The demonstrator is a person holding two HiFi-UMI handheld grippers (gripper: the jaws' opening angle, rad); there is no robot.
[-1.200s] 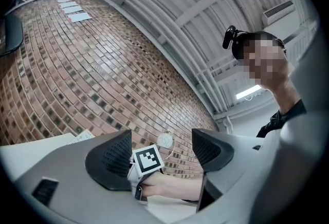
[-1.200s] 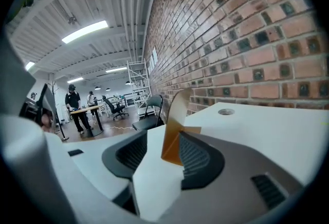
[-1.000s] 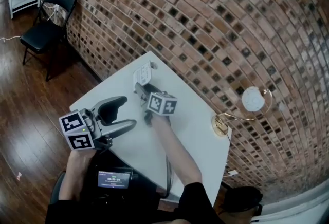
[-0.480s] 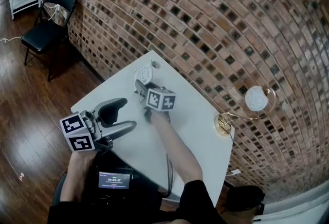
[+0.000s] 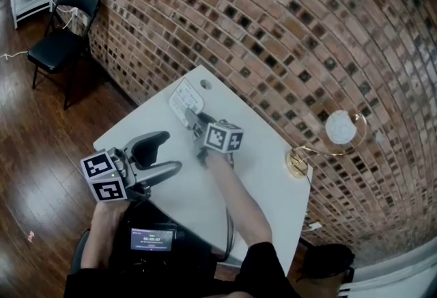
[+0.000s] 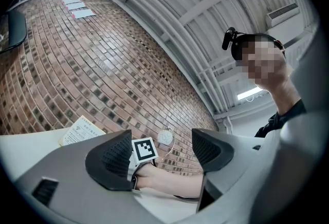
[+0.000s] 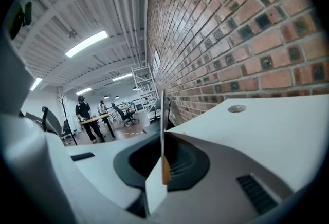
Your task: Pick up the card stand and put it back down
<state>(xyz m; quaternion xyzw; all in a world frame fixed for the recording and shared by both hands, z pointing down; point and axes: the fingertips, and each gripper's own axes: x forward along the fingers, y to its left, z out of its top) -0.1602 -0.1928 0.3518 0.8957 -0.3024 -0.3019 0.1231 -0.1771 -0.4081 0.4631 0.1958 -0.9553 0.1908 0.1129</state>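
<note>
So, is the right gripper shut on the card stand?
Shut: in the right gripper view the card stand sits edge-on, pinched between the pads of the right gripper.

Right gripper (image 5: 193,117): jaws wide apart a second ago, now closing onto the card stand (image 5: 186,97), its thin edge pinched between the pads. Card stand's face shows broader in head view than before. Gripper shifted slightly right.

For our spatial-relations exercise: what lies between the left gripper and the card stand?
Only bare white table lies there, in the head view; the right gripper holds the card stand.
</note>
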